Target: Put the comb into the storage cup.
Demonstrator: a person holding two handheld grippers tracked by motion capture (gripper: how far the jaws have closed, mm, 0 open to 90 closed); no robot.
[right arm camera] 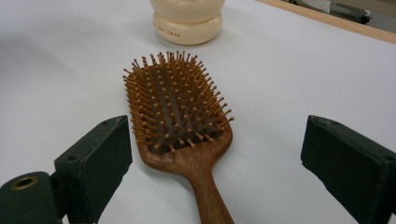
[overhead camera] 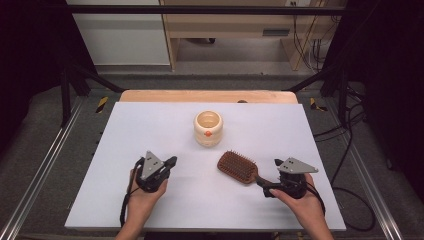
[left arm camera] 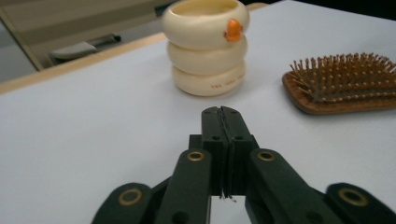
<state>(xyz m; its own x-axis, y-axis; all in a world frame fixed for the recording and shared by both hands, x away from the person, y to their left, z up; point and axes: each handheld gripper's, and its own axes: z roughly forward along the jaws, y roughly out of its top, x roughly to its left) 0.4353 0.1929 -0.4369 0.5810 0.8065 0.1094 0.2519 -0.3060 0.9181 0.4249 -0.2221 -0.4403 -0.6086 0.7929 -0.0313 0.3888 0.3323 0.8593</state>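
Note:
A cream ringed cup (overhead camera: 208,128) with an orange dot stands upright at the table's middle. A wooden paddle hairbrush (overhead camera: 238,167) lies bristles up to its front right, with the handle pointing at my right gripper (overhead camera: 267,186). In the right gripper view that gripper (right arm camera: 215,144) is open. The brush (right arm camera: 177,107) has its handle running between the wide jaws, untouched by either pad, and the cup (right arm camera: 187,18) stands beyond. My left gripper (overhead camera: 172,161) hovers at the front left, shut on nothing (left arm camera: 220,112). It points toward the cup (left arm camera: 205,46) and brush (left arm camera: 343,84).
The white tabletop (overhead camera: 150,125) has a wooden strip (overhead camera: 207,96) along its far edge. Metal rails (overhead camera: 40,170) run along both sides, and cables (overhead camera: 350,150) trail on the floor at the right. Bare white surface lies to the left of the cup.

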